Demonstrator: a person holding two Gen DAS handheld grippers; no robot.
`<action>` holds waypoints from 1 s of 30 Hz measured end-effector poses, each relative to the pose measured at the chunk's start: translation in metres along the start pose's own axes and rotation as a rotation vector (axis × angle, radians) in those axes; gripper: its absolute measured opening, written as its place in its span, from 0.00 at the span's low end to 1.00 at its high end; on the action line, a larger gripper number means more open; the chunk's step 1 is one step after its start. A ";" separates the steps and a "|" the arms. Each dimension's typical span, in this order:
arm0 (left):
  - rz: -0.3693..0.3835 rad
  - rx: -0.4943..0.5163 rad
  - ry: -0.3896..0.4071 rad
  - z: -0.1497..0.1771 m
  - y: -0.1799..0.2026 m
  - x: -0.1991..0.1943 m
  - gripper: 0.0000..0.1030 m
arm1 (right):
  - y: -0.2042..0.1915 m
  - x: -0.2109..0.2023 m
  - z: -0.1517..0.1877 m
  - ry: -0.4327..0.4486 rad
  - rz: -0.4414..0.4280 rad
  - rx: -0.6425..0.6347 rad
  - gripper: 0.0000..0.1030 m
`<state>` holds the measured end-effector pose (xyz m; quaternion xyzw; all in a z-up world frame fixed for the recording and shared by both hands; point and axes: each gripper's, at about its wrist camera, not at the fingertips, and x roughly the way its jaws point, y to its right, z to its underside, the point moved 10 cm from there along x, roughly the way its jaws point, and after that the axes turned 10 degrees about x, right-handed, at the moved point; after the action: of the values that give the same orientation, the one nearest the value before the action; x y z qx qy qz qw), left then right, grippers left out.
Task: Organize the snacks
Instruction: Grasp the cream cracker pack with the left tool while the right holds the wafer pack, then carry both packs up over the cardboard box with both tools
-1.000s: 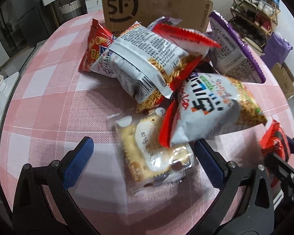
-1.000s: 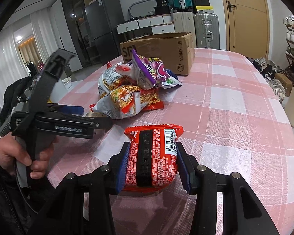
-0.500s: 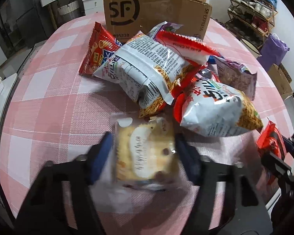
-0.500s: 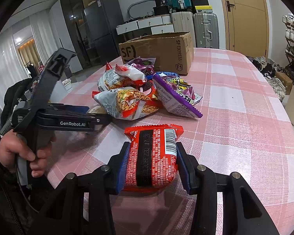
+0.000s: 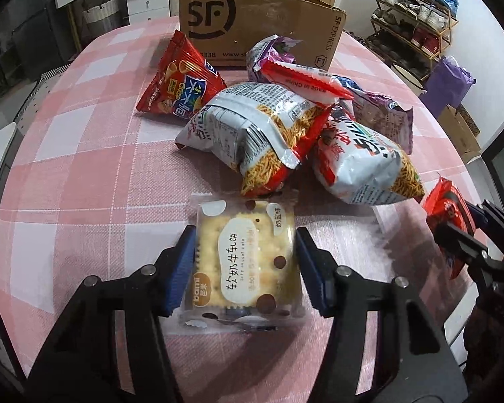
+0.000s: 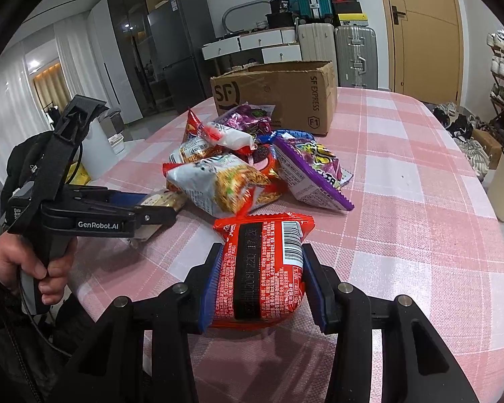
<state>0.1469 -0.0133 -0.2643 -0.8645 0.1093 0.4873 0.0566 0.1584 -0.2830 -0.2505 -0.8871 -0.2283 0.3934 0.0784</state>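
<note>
Cracker packet (image 5: 243, 258): clear wrapper with a square cracker inside, clamped between the blue pads of the left gripper (image 5: 245, 265), just in front of the snack pile; whether it rests on the desk or hangs just above it cannot be told.
Left gripper jaws: closed on the cracker packet, one pad against each side; the right wrist view shows a hand (image 6: 33, 265) gripping its handle.
Red packet (image 6: 262, 268): barcode side up, clamped between the jaws of the right gripper (image 6: 262, 282), above the near part of the desk.
Right gripper jaws: pressed tight on both sides of the red packet.
Snack pile: two silver-and-orange noodle bags (image 5: 252, 131) lie in the middle, leaning on each other; a red chip bag (image 5: 179, 82) sits to their left, a white-and-red wrapper (image 5: 305, 79) on top, purple bags (image 5: 383, 117) behind and to the right.
Cardboard box (image 5: 255, 23): open-topped, marked SF, standing just behind the pile.
Desk (image 5: 77, 168): covered with a pink-and-white checked cloth.
Room behind: suitcases (image 6: 354, 55) and a wooden door (image 6: 423, 27) beyond the desk, a shoe rack (image 5: 416, 13) at the right.
</note>
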 end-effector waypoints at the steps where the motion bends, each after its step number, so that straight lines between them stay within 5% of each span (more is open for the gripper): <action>1: 0.005 0.000 0.002 -0.001 -0.002 -0.002 0.54 | -0.001 0.000 -0.001 0.000 0.000 -0.002 0.44; 15: 0.013 -0.007 0.116 0.021 0.005 -0.077 0.54 | -0.019 -0.008 -0.016 0.024 0.002 -0.037 0.44; 30: 0.003 -0.005 0.218 -0.008 -0.002 -0.120 0.54 | -0.040 -0.020 -0.051 0.071 -0.041 -0.055 0.44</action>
<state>0.0939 0.0032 -0.1570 -0.9125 0.1147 0.3905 0.0415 0.1703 -0.2548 -0.1902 -0.8976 -0.2541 0.3534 0.0701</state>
